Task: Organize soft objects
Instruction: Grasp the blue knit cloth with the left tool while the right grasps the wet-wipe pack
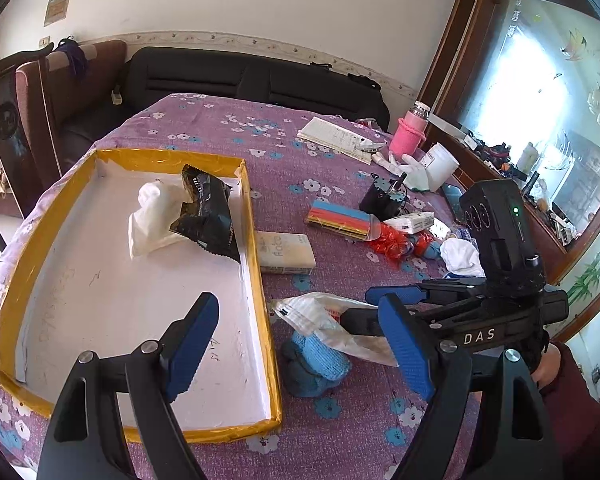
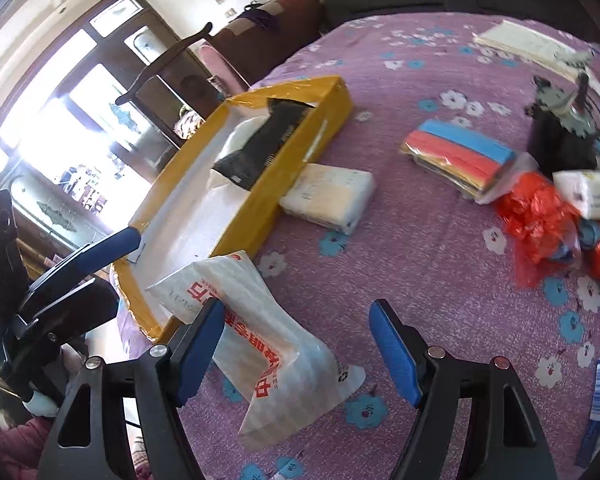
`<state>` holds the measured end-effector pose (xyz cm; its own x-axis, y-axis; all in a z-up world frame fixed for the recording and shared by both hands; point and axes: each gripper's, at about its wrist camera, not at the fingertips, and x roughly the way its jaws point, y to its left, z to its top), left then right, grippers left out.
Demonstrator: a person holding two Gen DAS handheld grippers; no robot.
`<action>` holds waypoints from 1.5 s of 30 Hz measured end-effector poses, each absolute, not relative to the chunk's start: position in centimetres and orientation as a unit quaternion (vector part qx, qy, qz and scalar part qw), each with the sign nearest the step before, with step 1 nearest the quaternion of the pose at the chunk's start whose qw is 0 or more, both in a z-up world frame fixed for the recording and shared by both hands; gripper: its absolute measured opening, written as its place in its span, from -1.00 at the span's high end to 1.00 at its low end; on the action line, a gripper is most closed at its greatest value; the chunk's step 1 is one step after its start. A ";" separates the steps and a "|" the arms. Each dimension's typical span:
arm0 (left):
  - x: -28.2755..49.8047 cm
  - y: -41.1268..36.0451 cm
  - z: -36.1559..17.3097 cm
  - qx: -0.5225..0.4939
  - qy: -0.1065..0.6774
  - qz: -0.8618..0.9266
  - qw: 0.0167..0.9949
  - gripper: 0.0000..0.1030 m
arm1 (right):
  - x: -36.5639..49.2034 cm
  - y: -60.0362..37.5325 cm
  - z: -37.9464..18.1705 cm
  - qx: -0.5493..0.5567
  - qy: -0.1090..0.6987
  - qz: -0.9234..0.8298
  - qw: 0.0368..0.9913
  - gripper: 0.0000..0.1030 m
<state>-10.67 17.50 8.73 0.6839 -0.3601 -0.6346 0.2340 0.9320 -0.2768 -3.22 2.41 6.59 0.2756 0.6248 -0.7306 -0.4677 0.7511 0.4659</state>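
Note:
A yellow-rimmed tray (image 1: 256, 280) with a white floor holds a white cloth (image 1: 156, 216) and a black packet (image 1: 208, 216); the tray also shows in the right wrist view (image 2: 260, 196). My left gripper (image 1: 300, 344) is open and empty, above the tray's near right edge. A blue knitted sock (image 1: 316, 364) lies just right of the tray under a white plastic bag (image 1: 320, 320). My right gripper (image 2: 296, 348) is open, with the white bag with red print (image 2: 268, 332) lying between its fingers on the cloth.
On the purple flowered tablecloth (image 2: 420, 260) lie a tissue pack (image 1: 286, 252), a pack of coloured sponges (image 1: 340, 220), a red plastic bag (image 2: 536, 208), a white sock (image 1: 460, 256), a black device (image 1: 384, 196), white gloves, papers and a pink bottle (image 1: 410, 136).

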 end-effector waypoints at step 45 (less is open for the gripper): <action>-9.6 7.9 4.1 0.064 0.398 -0.187 0.896 -0.02 | -6.8 -7.8 7.6 0.052 0.447 0.166 0.878 -0.51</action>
<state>-9.58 7.86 4.08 0.6129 -0.2843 -0.7373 0.3858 0.9219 -0.0348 -6.81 -7.77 7.56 0.5459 0.3384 -0.7665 -0.2453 0.9393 0.2399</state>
